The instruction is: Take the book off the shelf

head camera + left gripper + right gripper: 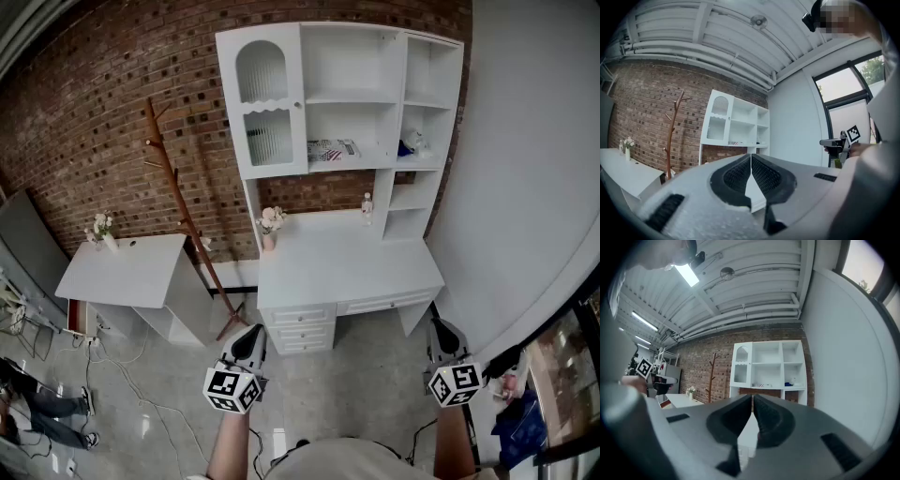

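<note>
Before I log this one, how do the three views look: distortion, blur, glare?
Head view: fisheye bends the shelf, evenly lit. Left gripper view: dark corners, claw soft up close, window bright. Right gripper view: dark corners, ceiling lamp glares.

- A mock study corner set up in a studio or lab hall: a white desk (347,258) with a shelf unit (356,94) and a coat stand (178,187) against a brick wall (103,112).
- Bare pipes (693,63) run under the ceiling.
- Loose cables (167,410) lie on the grey floor (375,375).

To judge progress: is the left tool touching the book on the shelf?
Apart. The head view shows the left tool low before the desk, far short of the book on the shelf.
</note>
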`<state>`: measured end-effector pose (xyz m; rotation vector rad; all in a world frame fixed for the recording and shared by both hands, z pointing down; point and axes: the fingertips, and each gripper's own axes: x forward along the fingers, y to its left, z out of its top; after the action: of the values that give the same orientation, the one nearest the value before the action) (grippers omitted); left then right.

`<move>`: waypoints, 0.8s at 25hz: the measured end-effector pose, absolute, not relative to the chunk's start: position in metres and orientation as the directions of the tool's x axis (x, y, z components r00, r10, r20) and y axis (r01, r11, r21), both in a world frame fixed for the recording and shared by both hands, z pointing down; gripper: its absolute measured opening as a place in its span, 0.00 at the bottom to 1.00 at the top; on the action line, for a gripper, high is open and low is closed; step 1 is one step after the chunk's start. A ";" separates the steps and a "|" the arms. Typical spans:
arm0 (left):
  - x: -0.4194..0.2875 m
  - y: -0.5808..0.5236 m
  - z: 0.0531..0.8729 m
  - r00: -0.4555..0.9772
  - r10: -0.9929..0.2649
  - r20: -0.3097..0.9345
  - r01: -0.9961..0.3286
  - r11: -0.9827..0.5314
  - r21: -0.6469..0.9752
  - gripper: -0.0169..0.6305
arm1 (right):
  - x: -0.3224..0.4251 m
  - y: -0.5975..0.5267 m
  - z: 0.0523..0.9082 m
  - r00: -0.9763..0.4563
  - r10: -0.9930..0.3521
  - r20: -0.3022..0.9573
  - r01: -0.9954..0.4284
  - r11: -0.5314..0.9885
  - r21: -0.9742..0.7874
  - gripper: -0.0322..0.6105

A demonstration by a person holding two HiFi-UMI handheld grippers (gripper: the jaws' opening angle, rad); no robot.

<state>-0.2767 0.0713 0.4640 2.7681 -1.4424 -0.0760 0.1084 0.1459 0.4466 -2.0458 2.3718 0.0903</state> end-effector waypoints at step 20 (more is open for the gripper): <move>-0.271 0.075 0.464 0.562 -0.827 -0.031 -0.826 -0.563 0.037 0.07 | 0.116 0.143 0.443 -0.160 -0.986 -0.055 -0.987 0.158 0.026 0.11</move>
<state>-0.2706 0.0747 0.4643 2.7600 -1.4605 -0.0690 0.1157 0.1434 0.4428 -2.0203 2.3719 0.0871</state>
